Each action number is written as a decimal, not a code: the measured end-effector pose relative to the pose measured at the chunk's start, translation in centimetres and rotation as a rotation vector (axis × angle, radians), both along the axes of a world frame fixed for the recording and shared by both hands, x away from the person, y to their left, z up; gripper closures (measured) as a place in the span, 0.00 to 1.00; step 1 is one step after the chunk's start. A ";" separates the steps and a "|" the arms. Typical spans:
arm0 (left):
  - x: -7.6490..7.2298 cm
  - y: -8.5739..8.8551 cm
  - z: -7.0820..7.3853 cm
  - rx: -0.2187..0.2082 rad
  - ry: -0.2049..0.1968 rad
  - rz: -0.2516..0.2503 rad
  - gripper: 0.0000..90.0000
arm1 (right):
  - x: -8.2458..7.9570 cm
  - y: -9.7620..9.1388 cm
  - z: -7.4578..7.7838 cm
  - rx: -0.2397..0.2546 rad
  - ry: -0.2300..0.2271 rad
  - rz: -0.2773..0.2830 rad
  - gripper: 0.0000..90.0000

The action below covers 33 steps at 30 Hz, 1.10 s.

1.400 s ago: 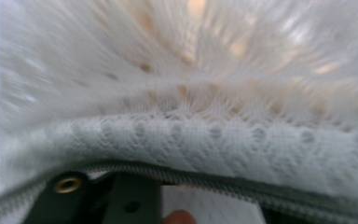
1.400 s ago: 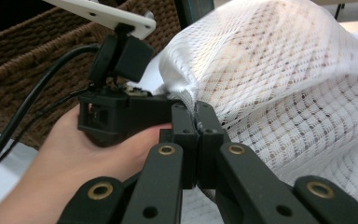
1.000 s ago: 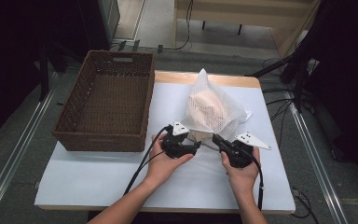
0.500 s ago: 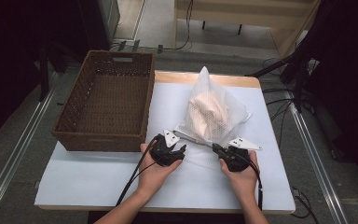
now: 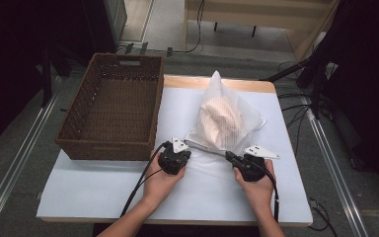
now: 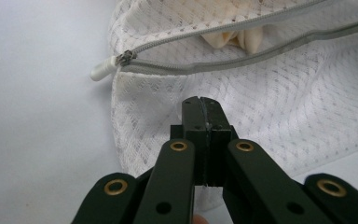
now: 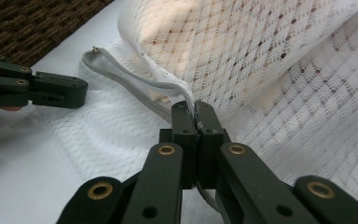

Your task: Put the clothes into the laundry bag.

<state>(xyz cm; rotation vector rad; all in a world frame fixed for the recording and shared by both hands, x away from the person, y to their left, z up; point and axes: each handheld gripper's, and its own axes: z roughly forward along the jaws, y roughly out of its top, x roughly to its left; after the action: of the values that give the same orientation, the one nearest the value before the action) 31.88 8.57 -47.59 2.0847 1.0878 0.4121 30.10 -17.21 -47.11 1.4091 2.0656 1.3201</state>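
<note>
One white mesh laundry bag (image 5: 227, 116) sits on the white table (image 5: 94, 187), right of centre, stuffed with something pale peach. One brown wicker basket (image 5: 113, 113) stands to its left, just beside it.

Two grippers are at work — the left gripper (image 5: 175, 159) at the bag's near left corner, the right gripper (image 5: 237, 160) at its near right edge.

In the left gripper view the jaws are pressed together with bag mesh pinched between them; just above lies the grey zipper (image 6: 242, 44), partly open, its white pull (image 6: 103, 71) at the left end.

In the right gripper view the right gripper (image 7: 196, 109) is also closed — clamped on the bag's zipper edge, with the grey tape looping away toward the other gripper.
</note>
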 end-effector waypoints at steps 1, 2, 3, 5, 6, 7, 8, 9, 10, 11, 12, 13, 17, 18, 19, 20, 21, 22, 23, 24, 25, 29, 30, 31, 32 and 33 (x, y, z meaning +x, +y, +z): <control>-0.2 0.1 0.0 -0.010 0.011 -0.006 1.00 | -0.1 0.0 0.0 -0.004 -0.007 0.006 1.00; -0.4 0.2 0.0 -0.025 0.023 -0.014 1.00 | -0.3 0.1 0.1 -0.013 -0.007 0.012 1.00; -0.5 0.3 0.0 -0.030 0.027 -0.018 1.00 | -0.4 0.0 0.0 -0.019 -0.005 0.018 1.00; -0.9 0.5 0.0 -0.053 0.048 -0.027 1.00 | -0.6 -0.1 -0.1 -0.027 0.004 0.022 1.00; -1.1 0.6 0.0 -0.061 0.057 -0.030 1.00 | -0.7 -0.3 -0.3 -0.034 0.009 0.021 1.00; -1.4 0.6 0.0 -0.067 0.061 -0.035 1.00 | -0.7 -0.4 -0.5 -0.045 0.014 0.018 1.00; -1.7 0.6 -0.1 -0.059 0.051 -0.043 1.00 | -0.7 -0.6 -0.7 -0.049 0.025 0.012 1.00; -1.9 0.5 -0.1 -0.051 0.041 -0.049 1.00 | -0.7 -0.8 -0.8 -0.054 0.030 0.007 1.00; -2.0 0.5 0.0 -0.046 0.040 -0.060 1.00 | -0.7 -0.9 -0.9 -0.048 0.028 0.006 0.99; -2.0 0.5 0.0 -0.045 0.040 -0.067 1.00 | -0.7 -1.0 -0.8 -0.039 0.023 0.007 0.92; -2.1 0.4 0.0 -0.034 0.025 -0.066 1.00 | -0.8 -1.1 -0.7 -0.028 0.017 0.010 0.83; -2.2 0.5 0.1 -0.013 -0.004 -0.054 1.00 | -1.0 -1.2 -0.5 -0.019 0.005 0.016 0.78; -2.3 1.0 0.8 -0.041 -0.102 0.027 0.68 | -2.3 -2.7 0.1 -0.001 -0.032 0.020 0.73; -2.2 1.1 0.9 -0.037 -0.109 0.039 0.63 | -2.7 -3.3 0.2 0.003 -0.042 0.006 0.72; -2.1 1.2 0.9 -0.026 -0.111 0.041 0.59 | -3.0 -4.0 0.3 0.007 -0.048 -0.015 0.70; -2.1 1.3 0.8 -0.011 -0.103 0.041 0.56 | -3.2 -4.7 0.4 0.008 -0.050 -0.044 0.68; -2.1 1.4 0.7 0.006 -0.102 0.038 0.55 | -3.4 -5.4 0.3 0.010 -0.051 -0.081 0.65; -2.2 1.5 0.5 0.023 -0.101 0.045 0.53 | -3.4 -6.1 0.2 0.009 -0.038 -0.121 0.63; -2.2 1.7 0.3 0.027 -0.095 0.050 0.52 | -3.4 -6.7 0.0 0.013 -0.019 -0.161 0.61; -2.1 1.8 0.1 0.030 -0.077 0.056 0.51 | -3.4 -7.2 -0.3 0.025 -0.002 -0.187 0.59; -1.9 2.0 0.1 0.016 -0.056 0.057 0.49 | -3.4 -7.6 -0.6 0.028 0.016 -0.214 0.57; -1.5 1.9 0.0 0.030 -0.015 0.055 0.48 | -3.1 -7.2 -1.5 0.008 0.094 -0.217 0.52; -1.6 1.8 0.0 0.047 -0.029 0.057 0.50 | -3.0 -6.6 -1.7 -0.009 0.109 -0.208 0.50; -1.7 1.7 0.0 0.054 -0.033 0.051 0.55 | -3.2 -6.1 -1.8 -0.034 0.103 -0.209 0.49; -1.8 1.8 0.0 0.045 -0.035 0.046 0.63 | -3.3 -5.7 -1.8 -0.067 0.096 -0.215 0.51; -1.7 1.9 0.0 0.035 -0.033 0.043 0.72 | -3.4 -5.4 -1.7 -0.086 0.097 -0.215 0.56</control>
<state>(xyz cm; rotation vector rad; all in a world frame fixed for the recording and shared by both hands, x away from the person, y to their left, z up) 30.16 10.43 -47.59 2.0807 1.1148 0.4874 26.66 -22.61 -48.81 1.6324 1.9396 1.0843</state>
